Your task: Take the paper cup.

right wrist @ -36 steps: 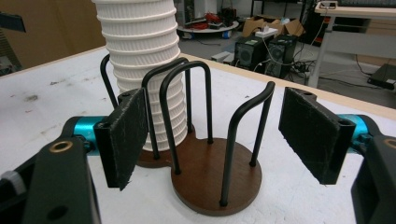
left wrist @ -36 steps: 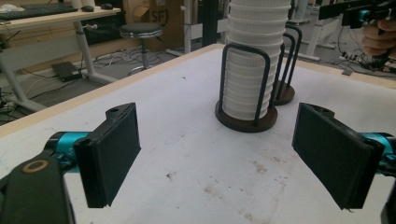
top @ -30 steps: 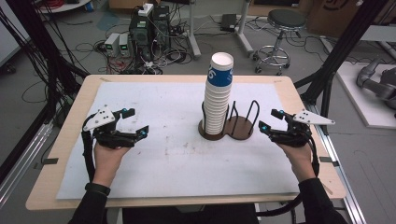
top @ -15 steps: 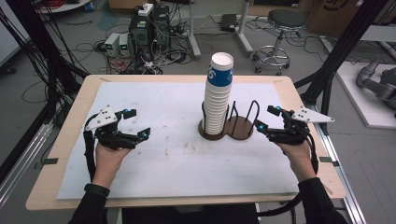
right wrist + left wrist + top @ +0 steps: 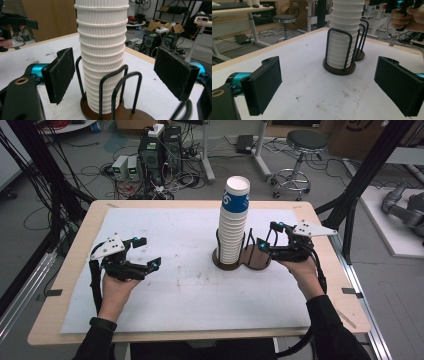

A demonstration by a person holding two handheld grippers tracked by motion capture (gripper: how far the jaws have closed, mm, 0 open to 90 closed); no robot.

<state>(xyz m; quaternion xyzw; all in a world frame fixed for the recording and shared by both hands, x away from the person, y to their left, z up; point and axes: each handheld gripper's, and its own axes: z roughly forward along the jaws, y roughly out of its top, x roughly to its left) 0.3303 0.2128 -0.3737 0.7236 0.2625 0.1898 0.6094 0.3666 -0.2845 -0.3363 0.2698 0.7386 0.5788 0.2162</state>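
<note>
A tall stack of white ribbed paper cups (image 5: 234, 222), the top one with a blue band, stands in one ring of a dark wooden double holder (image 5: 243, 260) with black wire hoops, at the table's middle right. My right gripper (image 5: 270, 238) is open just right of the holder, level with the lower cups; in the right gripper view the stack (image 5: 102, 52) rises between and beyond its spread pads. My left gripper (image 5: 146, 254) is open over the white sheet at the left, well apart from the stack (image 5: 343, 35). Nothing is held by either.
The second ring of the holder (image 5: 359, 53) has no cups in it. A white paper sheet (image 5: 190, 280) covers the wooden table (image 5: 65, 270). Beyond the far edge are computers, cables and a stool (image 5: 300, 150) on the floor.
My right gripper has moved left toward the holder and cup stack. The left gripper has shifted only slightly.
</note>
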